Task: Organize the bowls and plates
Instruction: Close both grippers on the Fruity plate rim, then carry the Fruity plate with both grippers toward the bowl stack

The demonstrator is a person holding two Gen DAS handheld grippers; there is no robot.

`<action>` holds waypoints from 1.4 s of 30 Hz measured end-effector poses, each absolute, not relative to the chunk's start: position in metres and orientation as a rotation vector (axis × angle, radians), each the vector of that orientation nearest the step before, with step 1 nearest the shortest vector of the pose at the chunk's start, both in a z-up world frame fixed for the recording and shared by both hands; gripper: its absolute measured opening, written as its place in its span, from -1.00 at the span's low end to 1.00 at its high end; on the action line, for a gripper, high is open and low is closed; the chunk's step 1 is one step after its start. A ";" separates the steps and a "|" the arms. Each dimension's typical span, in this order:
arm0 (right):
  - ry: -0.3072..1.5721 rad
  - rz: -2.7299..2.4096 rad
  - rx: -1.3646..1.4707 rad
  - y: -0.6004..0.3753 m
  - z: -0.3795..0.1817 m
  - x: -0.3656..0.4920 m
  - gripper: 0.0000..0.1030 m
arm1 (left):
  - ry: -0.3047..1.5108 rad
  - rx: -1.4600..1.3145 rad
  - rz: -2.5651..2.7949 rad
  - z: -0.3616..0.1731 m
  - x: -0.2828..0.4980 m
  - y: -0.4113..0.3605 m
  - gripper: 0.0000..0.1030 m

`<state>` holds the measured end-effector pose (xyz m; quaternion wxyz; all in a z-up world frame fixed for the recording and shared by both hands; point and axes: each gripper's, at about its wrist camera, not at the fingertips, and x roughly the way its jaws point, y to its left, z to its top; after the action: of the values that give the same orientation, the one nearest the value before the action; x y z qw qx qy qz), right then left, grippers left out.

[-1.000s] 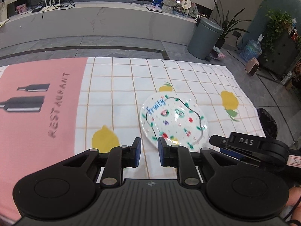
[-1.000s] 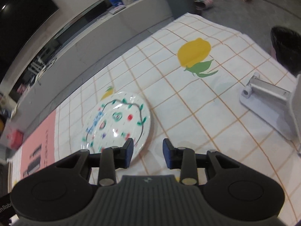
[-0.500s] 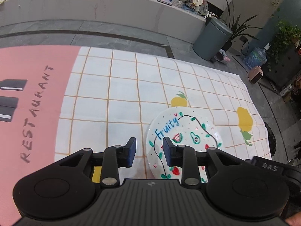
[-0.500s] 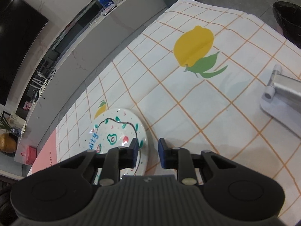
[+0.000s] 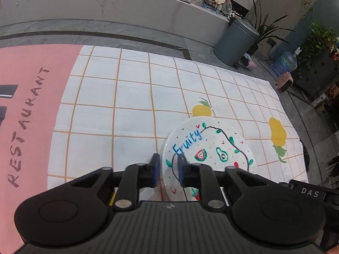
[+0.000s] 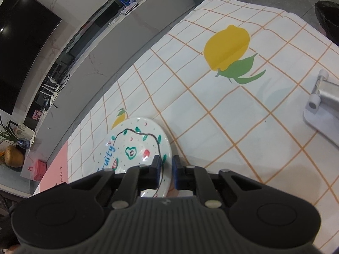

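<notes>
Left gripper [image 5: 168,165] first: its blue-padded fingers straddle the left rim of the plate [image 5: 211,148], one finger outside the rim over the cloth, the other over the plate's painted face beside the blue word "Fruity", and there's a visible gap between the pads, so the jaws stand parted around the edge, not pressed onto it. Whether either pad actually touches the china I can't tell from here. Over to the right gripper [image 6: 167,167]: same story on the opposite side, its two fingers bracketing the plate's right rim, left finger above the decorated surface near the dark painted vine, right finger just outside the edge over the cloth, jaws narrowly apart with the rim showing in the slot between them. So the plate sits directly ahead of both tools, caught between them, one at each side, and its near portion disappears beneath each gripper body. It's a white plate with a watermelon slice, an avocado, red fruit and green leaves, lying on the checked tablecloth [image 5: 131,97], white with orange grid lines and printed lemons; a small lemon print peeks out just beyond the plate's far rim. Further right, well apart from the plate, a grey metal stand [image 6: 322,105] rests on the cloth.
</notes>
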<state>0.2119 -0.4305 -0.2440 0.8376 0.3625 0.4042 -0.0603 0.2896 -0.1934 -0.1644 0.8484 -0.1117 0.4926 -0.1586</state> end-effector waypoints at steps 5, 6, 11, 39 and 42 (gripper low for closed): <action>0.853 -0.125 0.777 -0.430 -0.245 0.211 -0.87 | 1.036 -0.227 -0.331 -0.163 0.288 -0.195 -0.71; 0.855 -0.126 0.781 -0.431 -0.245 0.211 -0.87 | 1.038 -0.226 -0.329 -0.163 0.288 -0.195 -0.71; 0.862 -0.124 0.781 -0.430 -0.242 0.210 -0.87 | 1.032 -0.210 -0.324 -0.155 0.284 -0.195 -0.74; 0.827 0.048 0.754 -0.366 -0.199 0.105 -0.87 | 0.946 -0.280 -0.250 -0.096 0.164 -0.116 -0.75; 0.831 0.063 0.757 -0.354 -0.198 0.087 -0.87 | 0.938 -0.287 -0.256 -0.091 0.142 -0.102 -0.75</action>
<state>0.0866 -0.3544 -0.1980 0.8457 0.3589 0.3938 0.0300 0.1424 -0.1022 -0.0914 0.8744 -0.1373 0.4490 -0.1227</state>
